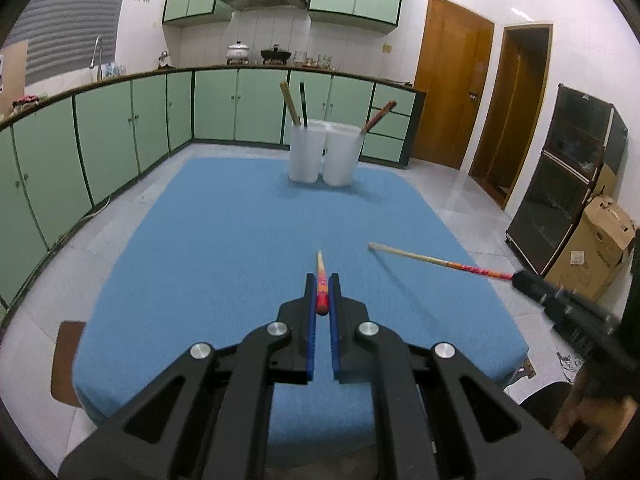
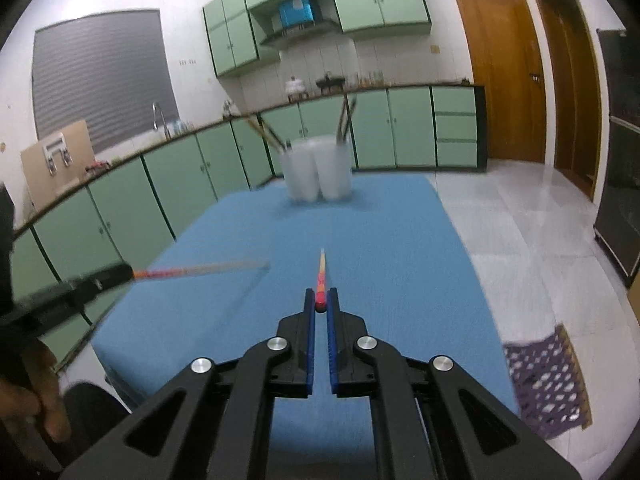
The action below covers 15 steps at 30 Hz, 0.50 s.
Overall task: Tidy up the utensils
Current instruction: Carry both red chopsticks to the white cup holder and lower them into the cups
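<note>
My left gripper [image 1: 322, 280] is shut on a red-handled chopstick [image 1: 321, 280] that points forward above the blue table [image 1: 224, 240]. My right gripper [image 2: 321, 294] is shut on a second red-handled chopstick [image 2: 321, 276], also pointing forward. In the left wrist view the right gripper [image 1: 520, 278] enters from the right with its chopstick [image 1: 432, 260]. In the right wrist view the left gripper [image 2: 124, 272] enters from the left with its chopstick [image 2: 200, 270]. Two white cups [image 1: 322, 152] stand at the table's far edge, holding several chopsticks [image 1: 291, 104]; they also show in the right wrist view [image 2: 316, 168].
Green cabinets [image 1: 120, 128] run along the left and back under a counter. A cardboard box [image 1: 596, 252] and a dark cabinet [image 1: 568, 176] stand at the right. A brown stool [image 1: 66, 360] sits at the table's near-left corner. A purple mat [image 2: 548, 384] lies on the floor.
</note>
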### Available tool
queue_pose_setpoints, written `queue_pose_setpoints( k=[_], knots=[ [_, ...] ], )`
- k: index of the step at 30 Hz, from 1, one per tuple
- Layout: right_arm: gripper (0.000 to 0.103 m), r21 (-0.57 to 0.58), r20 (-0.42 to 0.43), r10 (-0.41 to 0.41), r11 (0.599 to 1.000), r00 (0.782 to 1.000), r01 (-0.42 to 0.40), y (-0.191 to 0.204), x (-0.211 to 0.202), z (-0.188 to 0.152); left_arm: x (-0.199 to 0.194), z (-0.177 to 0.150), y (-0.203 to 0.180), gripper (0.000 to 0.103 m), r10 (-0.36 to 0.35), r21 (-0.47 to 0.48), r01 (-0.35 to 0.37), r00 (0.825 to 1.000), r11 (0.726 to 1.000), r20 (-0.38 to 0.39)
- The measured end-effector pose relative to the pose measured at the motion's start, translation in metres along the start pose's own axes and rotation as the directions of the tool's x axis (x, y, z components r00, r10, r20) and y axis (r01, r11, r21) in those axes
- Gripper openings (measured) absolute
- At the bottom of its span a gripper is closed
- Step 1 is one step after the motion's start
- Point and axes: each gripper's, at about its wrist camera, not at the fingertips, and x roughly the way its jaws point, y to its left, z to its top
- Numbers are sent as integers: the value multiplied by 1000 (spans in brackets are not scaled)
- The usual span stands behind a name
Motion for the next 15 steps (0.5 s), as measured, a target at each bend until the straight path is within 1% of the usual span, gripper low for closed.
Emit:
queue_pose_setpoints(
  k=[2, 6, 10, 15],
  knots=[
    [5, -20, 21, 12, 1000, 1000, -12, 5, -6, 21, -3, 10, 2, 5, 2, 12, -2, 1000, 1000, 12],
    [5, -81, 29, 29, 996, 999, -27, 17, -3, 57, -4, 32, 8, 5, -8, 33, 7, 1000, 999, 18],
    [5, -133, 5, 45, 990, 999, -44, 27, 13, 89, 1, 60, 13, 5, -28, 53, 27, 1000, 998, 14],
    [5, -196, -42, 49, 979, 998, -57, 38, 44, 125, 15, 93, 17, 5, -50, 82, 49, 999, 995, 3]
  ],
)
